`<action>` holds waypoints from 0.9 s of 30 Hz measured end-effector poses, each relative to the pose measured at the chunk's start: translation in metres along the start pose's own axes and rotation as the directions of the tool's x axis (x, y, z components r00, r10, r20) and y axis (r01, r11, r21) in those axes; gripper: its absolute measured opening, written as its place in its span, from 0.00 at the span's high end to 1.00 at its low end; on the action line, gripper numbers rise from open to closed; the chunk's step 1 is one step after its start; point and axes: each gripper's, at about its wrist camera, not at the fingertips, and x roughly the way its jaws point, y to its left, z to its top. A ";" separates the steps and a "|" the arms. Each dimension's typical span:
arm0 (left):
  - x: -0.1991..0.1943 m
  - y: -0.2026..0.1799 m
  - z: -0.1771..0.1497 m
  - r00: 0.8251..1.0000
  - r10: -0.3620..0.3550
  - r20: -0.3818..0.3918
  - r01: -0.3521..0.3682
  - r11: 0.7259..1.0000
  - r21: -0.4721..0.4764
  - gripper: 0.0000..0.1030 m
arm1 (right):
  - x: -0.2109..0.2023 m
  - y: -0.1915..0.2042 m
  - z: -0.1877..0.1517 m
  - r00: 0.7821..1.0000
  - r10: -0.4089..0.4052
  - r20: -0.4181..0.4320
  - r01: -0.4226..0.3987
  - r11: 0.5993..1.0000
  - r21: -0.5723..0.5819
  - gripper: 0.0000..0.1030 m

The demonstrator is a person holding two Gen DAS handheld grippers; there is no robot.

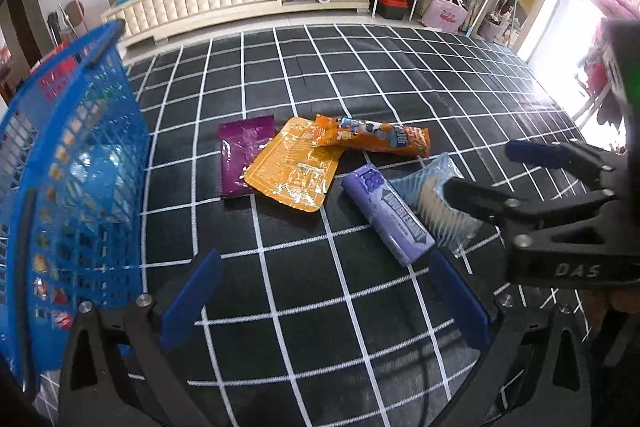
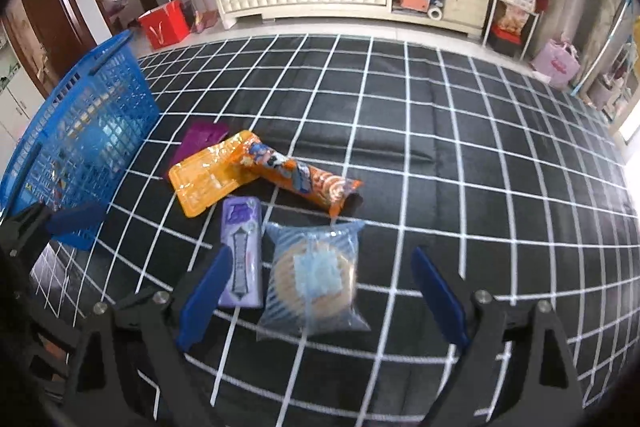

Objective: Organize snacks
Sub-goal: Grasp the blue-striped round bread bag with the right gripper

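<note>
Early stage by the look of it; five snacks lie loose on the black grid cloth (image 2: 460, 131) over the table, none gripped; whether anything has gone into the blue basket (image 1: 76, 163) is hard to judge; its mesh wall shows blurred colours behind it, but I cannot tell if those are snacks inside or things seen through it.

Loose items, all near the basket's right side: purple packet (image 1: 242, 157) closest to it; flat orange pouch (image 1: 294, 169) overlapping the purple one; long orange snack pack (image 1: 376, 135) lying across the pouch's far corner; purple gum box (image 1: 388, 219) nearer the cameras; clear-blue wrapped biscuit (image 2: 314, 279) just beside the gum box, touching or nearly so.

Left gripper (image 1: 324, 301): jaws released, wide apart, nothing between them; it hovers over bare cloth short of the gum box.

Right gripper (image 2: 322, 295): jaws released and wide; the biscuit sits in the gap between them in the right wrist view, but the pads are not on it; left finger overlaps the gum box's edge in view.

Left to do, as I read it: all five into the basket; the biscuit looks like the first pick.
</note>
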 end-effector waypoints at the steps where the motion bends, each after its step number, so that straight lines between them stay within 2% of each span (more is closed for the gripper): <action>1: 0.003 0.001 0.002 1.000 0.006 -0.004 -0.006 1.000 0.004 0.00 | 0.004 -0.001 0.000 1.000 0.007 -0.009 -0.007 1.000 -0.006 0.10; 3: 0.007 0.004 0.005 1.000 0.023 -0.009 -0.023 1.000 0.008 0.00 | 0.010 -0.001 0.000 1.000 -0.005 -0.020 0.004 1.000 -0.024 0.12; 5: 0.011 0.007 0.008 1.000 0.007 -0.016 -0.007 1.000 0.002 0.00 | 0.014 -0.002 -0.002 0.999 -0.016 -0.027 0.015 0.999 -0.035 0.17; 10: 0.015 0.011 0.010 0.999 0.019 -0.026 -0.019 1.000 0.005 0.00 | 0.028 -0.006 -0.009 0.996 0.028 -0.081 -0.029 1.000 -0.013 0.31; 12: 0.017 0.013 0.010 0.999 0.021 -0.037 -0.021 1.000 0.002 0.00 | 0.030 -0.005 -0.010 0.996 0.032 -0.088 -0.034 0.999 -0.023 0.32; 14: 0.017 0.013 0.010 0.999 0.025 -0.041 -0.025 1.000 -0.001 0.00 | 0.030 -0.004 -0.009 0.996 0.016 -0.083 -0.019 0.999 -0.038 0.39; 16: 0.017 0.013 0.011 0.999 0.021 -0.044 -0.021 1.000 -0.005 0.00 | 0.029 -0.003 -0.009 0.996 0.036 -0.082 -0.039 0.999 -0.035 0.43; 21: 0.006 0.010 0.014 0.999 0.023 -0.046 -0.024 0.999 -0.025 0.00 | 0.026 -0.001 -0.013 0.998 0.018 -0.057 -0.022 0.997 -0.072 0.44; 24: -0.001 0.005 0.016 0.999 0.019 -0.040 -0.020 0.999 -0.031 0.00 | 0.020 -0.009 -0.014 0.998 0.029 -0.052 -0.030 0.999 -0.018 0.45; 27: -0.005 -0.003 0.020 0.999 0.023 -0.041 -0.025 0.999 -0.033 0.00 | -0.001 -0.023 -0.013 0.999 0.049 -0.006 -0.049 0.998 0.029 0.45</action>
